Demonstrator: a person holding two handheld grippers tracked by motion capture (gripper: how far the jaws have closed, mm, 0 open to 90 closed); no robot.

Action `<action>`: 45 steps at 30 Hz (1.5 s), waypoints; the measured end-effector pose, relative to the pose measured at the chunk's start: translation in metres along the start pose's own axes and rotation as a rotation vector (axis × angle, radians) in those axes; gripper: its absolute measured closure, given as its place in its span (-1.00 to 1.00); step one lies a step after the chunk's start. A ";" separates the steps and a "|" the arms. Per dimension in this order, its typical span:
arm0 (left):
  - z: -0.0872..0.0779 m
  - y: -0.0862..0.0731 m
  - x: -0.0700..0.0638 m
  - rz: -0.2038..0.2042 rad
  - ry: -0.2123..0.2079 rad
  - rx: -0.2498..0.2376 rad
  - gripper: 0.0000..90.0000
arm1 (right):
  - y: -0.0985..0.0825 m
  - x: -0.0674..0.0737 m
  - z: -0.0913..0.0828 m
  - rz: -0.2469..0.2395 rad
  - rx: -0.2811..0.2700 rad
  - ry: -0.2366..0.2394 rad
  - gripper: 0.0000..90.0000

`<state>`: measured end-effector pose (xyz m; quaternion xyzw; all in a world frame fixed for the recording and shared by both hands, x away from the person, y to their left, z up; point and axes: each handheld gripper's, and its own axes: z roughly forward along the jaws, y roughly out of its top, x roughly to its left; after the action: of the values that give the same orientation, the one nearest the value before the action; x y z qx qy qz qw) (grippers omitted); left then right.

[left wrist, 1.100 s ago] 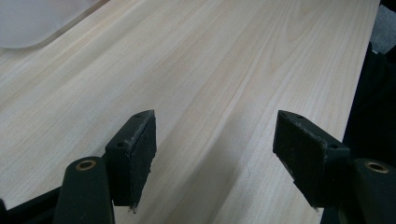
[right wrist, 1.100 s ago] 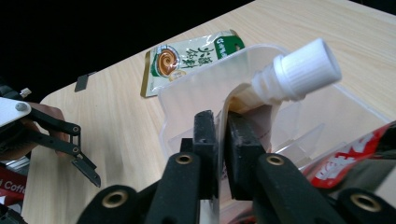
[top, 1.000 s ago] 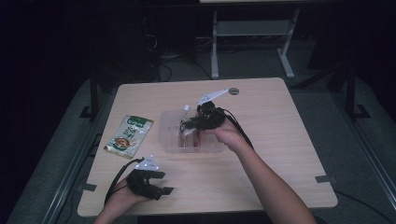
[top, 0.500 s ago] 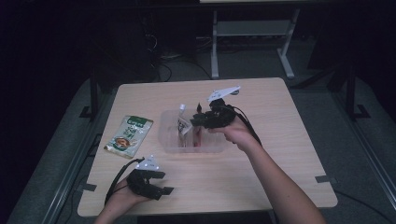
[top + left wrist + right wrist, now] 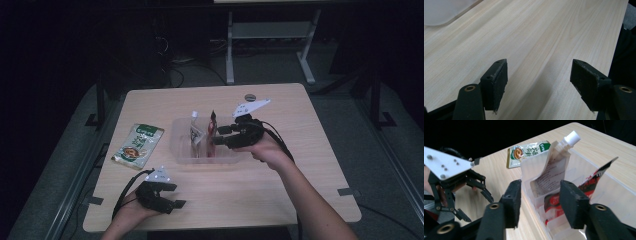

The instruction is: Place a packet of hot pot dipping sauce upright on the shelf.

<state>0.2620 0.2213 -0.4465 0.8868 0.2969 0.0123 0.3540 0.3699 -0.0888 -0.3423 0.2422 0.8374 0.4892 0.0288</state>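
Note:
A clear plastic bin (image 5: 182, 155) stands mid-table. In it a white spouted pouch (image 5: 195, 134) and a red pouch (image 5: 212, 134) stand upright. My right gripper (image 5: 219, 136) hovers at the bin's right part, pointing left. Its jaws have just been opening and nothing is between the pads. In the right gripper view the right gripper (image 5: 541, 205) frames the bin wall (image 5: 534, 202), the white pouch (image 5: 551, 170) and the red pouch (image 5: 596, 180) beyond it. My left gripper (image 5: 176, 196) rests open near the front left edge, and its jaws (image 5: 537, 82) stand over bare wood.
A green food pouch (image 5: 139, 145) lies flat on the table left of the bin. A small round disc (image 5: 250, 97) sits near the far edge. The left gripper (image 5: 475, 206) also appears far off in the right gripper view. A bin corner (image 5: 441, 12) is ahead of the left jaws.
The right hand has drawn back to the right and slightly up, out of the bin's middle, and its jaws have parted. The red pouch now stands free. The left hand has not moved.

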 end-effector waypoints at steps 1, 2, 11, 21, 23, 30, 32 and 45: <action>0.000 0.000 0.000 -0.005 -0.002 -0.005 -0.34 | -0.002 0.001 -0.001 -0.006 0.000 -0.001 0.07; 0.000 0.000 0.000 -0.003 -0.002 -0.004 -0.34 | -0.005 0.003 -0.002 -0.008 0.001 0.000 0.05; 0.001 0.000 0.000 0.000 -0.007 -0.002 -0.33 | -0.033 0.011 -0.003 -0.022 0.038 -0.009 -0.16; 0.000 -0.001 0.000 -0.008 -0.007 -0.004 -0.34 | -0.061 0.022 -0.003 -0.016 0.088 -0.029 -0.24; 0.000 -0.001 0.000 -0.008 -0.007 -0.002 -0.34 | -0.067 0.022 -0.005 -0.004 0.088 -0.027 -0.24; 0.001 -0.001 -0.001 0.003 -0.002 0.001 -0.36 | -0.088 0.023 -0.017 0.028 0.085 -0.049 -0.28; 0.001 -0.001 -0.001 0.008 0.000 0.003 -0.36 | -0.095 0.024 -0.021 0.030 0.090 -0.060 -0.30; 0.001 -0.001 -0.002 0.004 0.000 0.007 -0.36 | -0.136 0.024 -0.043 0.103 0.119 -0.115 -0.37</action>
<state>0.2601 0.2204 -0.4474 0.8886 0.2954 0.0121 0.3508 0.2855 -0.1682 -0.4293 0.3139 0.8485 0.4244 0.0373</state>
